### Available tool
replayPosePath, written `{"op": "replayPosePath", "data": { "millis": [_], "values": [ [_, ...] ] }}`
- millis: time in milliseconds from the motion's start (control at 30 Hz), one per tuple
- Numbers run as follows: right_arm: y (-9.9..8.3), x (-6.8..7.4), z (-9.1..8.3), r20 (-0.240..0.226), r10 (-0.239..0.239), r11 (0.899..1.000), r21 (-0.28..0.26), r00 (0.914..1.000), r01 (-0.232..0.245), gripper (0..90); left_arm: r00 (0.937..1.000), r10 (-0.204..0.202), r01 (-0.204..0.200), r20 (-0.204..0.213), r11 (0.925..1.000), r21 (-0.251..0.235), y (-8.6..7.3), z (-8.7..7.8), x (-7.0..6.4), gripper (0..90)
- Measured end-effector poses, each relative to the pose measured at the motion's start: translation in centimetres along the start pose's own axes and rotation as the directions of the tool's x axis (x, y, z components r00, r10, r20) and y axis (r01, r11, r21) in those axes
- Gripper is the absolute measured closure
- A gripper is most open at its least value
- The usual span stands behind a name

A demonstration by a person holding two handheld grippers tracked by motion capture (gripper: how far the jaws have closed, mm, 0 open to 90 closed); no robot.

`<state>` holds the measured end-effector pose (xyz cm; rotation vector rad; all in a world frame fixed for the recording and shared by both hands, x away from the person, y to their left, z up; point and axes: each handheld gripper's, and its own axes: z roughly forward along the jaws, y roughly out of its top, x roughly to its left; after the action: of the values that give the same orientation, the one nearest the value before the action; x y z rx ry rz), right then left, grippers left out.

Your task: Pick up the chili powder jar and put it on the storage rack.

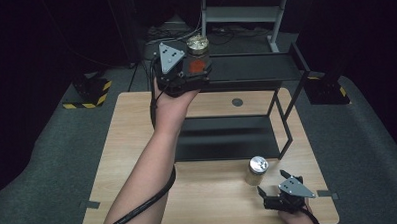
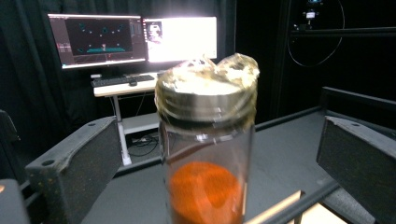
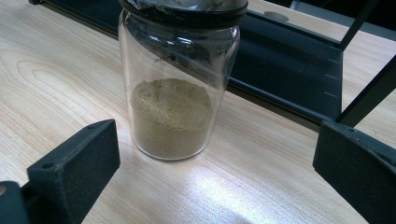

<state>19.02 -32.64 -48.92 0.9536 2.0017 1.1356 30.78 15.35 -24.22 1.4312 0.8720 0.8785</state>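
Nearest the person, at the front right corner of the light wooden table (image 1: 137,144), the right gripper (image 1: 273,185) rests low over the tabletop with its two black jaws spread wide apart and holding nothing. Just beyond its jaws a clear glass jar of tan-brown powder with a shiny silver lid (image 1: 256,170) stands upright on the wood. In the right gripper view this jar (image 3: 178,79) sits between and ahead of the open jaws, untouched by either, with powder filling roughly its lower half.

Behind the jar stands a black metal two-tier shelf rack (image 1: 255,72), its lower shelf close to the table surface and its upper shelf raised on thin legs.

Farthest away, the person's left forearm reaches up to the left end of the upper shelf, where the left gripper (image 1: 197,69) is at a clear glass jar of orange-red powder with a crinkled foil-covered lid (image 1: 198,56). In the left gripper view this jar (image 2: 205,140) stands upright between the jaws, which are spread with a gap on each side, not touching the glass. Whether its base rests on the shelf cannot be told. Lit computer monitors (image 2: 135,39) glow in the dark background.
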Motion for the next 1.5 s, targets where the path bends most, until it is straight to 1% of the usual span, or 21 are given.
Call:
{"op": "replayPosePath", "data": {
  "millis": [67, 100, 133, 267, 433, 500, 533, 567, 600, 700, 833, 933, 967, 1300, 1500],
  "values": [
    [0.0, 0.0, 0.0, 0.0, -0.002, 1.0, 0.0, 1.0, 0.002, 0.0, 1.0, 0.0, 0.0, 0.004, 1.0, -0.002, -0.3, -0.6, -0.1, 0.4],
    [0.0, 0.0, 0.0, 0.0, -0.003, 1.0, 0.0, 1.0, 0.003, 0.0, 1.0, 0.0, 0.0, 0.004, 1.0, -0.002, -0.3, -0.6, -0.1, 0.4],
    [0.0, 0.0, 0.0, 0.0, -0.003, 1.0, 0.0, 1.0, 0.003, 0.0, 1.0, 0.003, -0.003, 0.009, 1.0, -0.004, -0.4, -1.2, -0.1, 0.4],
    [0.0, 0.0, 0.0, 0.0, -0.004, 1.0, 0.002, 1.0, 0.004, 0.0, 0.9996, 0.019, -0.019, 0.021, 0.9997, -0.017, -0.8, -2.5, -0.3, 0.4],
    [0.1, 0.1, 0.0, 0.001, -0.004, 1.0, 0.004, 1.0, 0.004, 0.0, 0.9991, 0.029, -0.028, 0.031, 0.9994, -0.021, -1.2, -4.0, -0.7, 0.4],
    [0.1, 0.1, 0.0, 0.001, -0.007, 1.0, 0.004, 1.0, 0.007, 0.0, 0.999, 0.029, -0.029, 0.033, 0.9993, -0.022, -1.2, -4.6, -0.9, 0.4],
    [0.1, 0.1, 0.0, 0.001, -0.007, 1.0, 0.005, 1.0, 0.007, 0.0, 0.9991, 0.021, -0.02, 0.038, 0.9995, -0.023, -1.3, -4.9, -0.9, 0.4],
    [0.1, 0.1, 0.0, 0.001, -0.008, 1.0, 0.005, 1.0, 0.008, 0.0, 0.9991, 0.021, -0.02, 0.038, 0.9995, -0.026, -1.5, -5.3, -1.1, 0.4],
    [0.1, 0.1, 0.1, 0.001, -0.009, 1.0, 0.006, 1.0, 0.009, 0.0, 0.9991, 0.021, -0.02, 0.038, 0.9995, -0.026, -1.5, -5.3, -1.1, 0.4],
    [0.1, 0.1, 0.0, 0.001, -0.01, 1.0, 0.005, 1.0, 0.01, 0.0, 0.9988, 0.036, -0.035, 0.032, 0.9992, -0.021, -1.8, -6.3, -1.6, 0.4],
    [0.1, 0.1, 0.0, 0.002, -0.011, 1.0, 0.006, 0.9999, 0.011, 0.0, 0.9985, 0.045, -0.044, 0.033, 0.9989, -0.012, -2.2, -7.1, -1.8, 0.4],
    [0.1, 0.1, 0.0, 0.003, -0.011, 1.0, 0.006, 0.9999, 0.011, 0.0, 0.9977, 0.062, -0.062, 0.027, 0.998, -0.01, -2.7, -7.6, -2.0, 0.4],
    [0.1, 0.1, 0.0, 0.003, -0.011, 1.0, 0.006, 0.9999, 0.011, 0.0, 0.9977, 0.062, -0.062, 0.027, 0.998, -0.01, -2.7, -7.6, -2.0, 0.4],
    [0.1, 0.2, 0.1, 0.004, -0.013, 1.0, 0.007, 0.9999, 0.013, 0.0, 0.9978, 0.055, -0.056, 0.036, 0.9984, 0.01, -5.2, -9.4, -1.6, 0.4],
    [0.1, 0.3, 0.1, 0.005, -0.016, 1.0, 0.008, 0.9999, 0.016, 0.0, 0.9975, 0.054, -0.056, 0.046, 0.9978, 0.036, -7.1, -10.2, -1.4, 0.4]
  ]
}}
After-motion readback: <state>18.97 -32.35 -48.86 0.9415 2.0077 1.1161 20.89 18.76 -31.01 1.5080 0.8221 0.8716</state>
